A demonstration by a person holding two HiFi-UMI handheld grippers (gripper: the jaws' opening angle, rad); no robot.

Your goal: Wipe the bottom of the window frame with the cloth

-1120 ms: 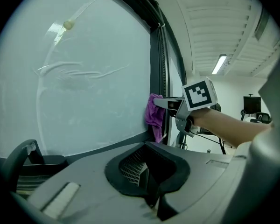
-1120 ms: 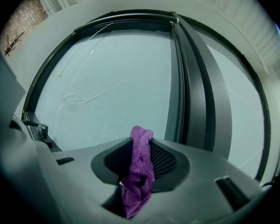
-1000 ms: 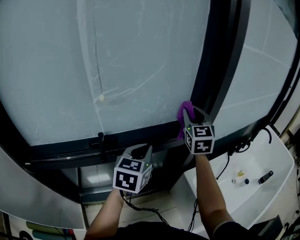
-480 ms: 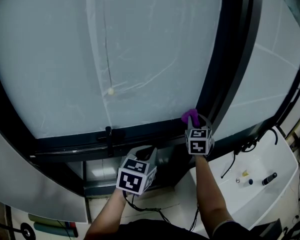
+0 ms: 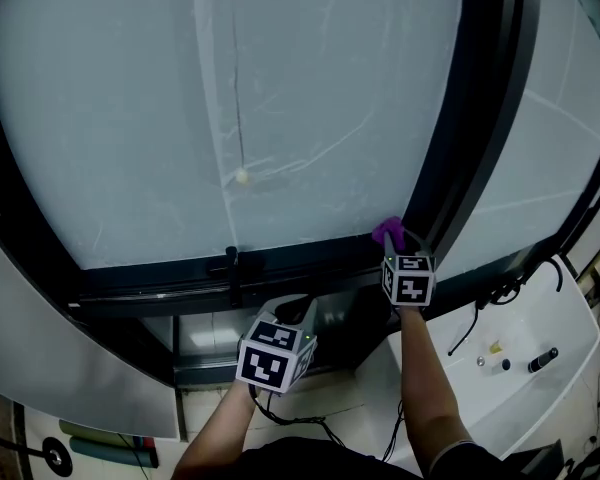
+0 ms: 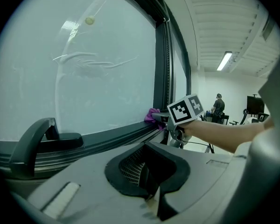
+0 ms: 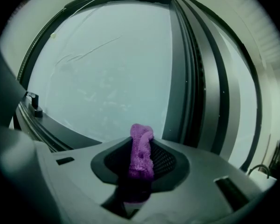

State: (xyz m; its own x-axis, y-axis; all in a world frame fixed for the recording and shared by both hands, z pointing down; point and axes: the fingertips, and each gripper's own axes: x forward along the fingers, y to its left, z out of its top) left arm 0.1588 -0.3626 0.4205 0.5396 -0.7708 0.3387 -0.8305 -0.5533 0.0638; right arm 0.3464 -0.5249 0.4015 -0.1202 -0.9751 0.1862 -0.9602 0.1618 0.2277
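Observation:
A purple cloth (image 5: pixel 386 232) is clamped in my right gripper (image 5: pixel 394 244), which is shut on it. The cloth touches the dark bottom rail of the window frame (image 5: pixel 160 276) at its right end, in the corner by the upright post. In the right gripper view the cloth (image 7: pixel 141 150) sticks up from between the jaws of that gripper (image 7: pixel 140 171), with the bottom rail (image 7: pixel 51 125) running off to the left. The left gripper view shows the cloth (image 6: pixel 153 115) on the rail (image 6: pixel 107 136). My left gripper (image 5: pixel 298 310) hangs below the rail, shut and holding nothing.
A black latch handle (image 5: pixel 231 263) sits on the rail left of the cloth. A thick dark post (image 5: pixel 470 118) rises at the right. A cord with a bead (image 5: pixel 242 176) hangs on the glass. A white counter (image 5: pixel 525 358) with small items and cables lies at lower right.
The head view has shifted, so the window sits lower and further right in the picture. The right gripper still holds the cloth at the corner by the post. The left gripper has hardly moved.

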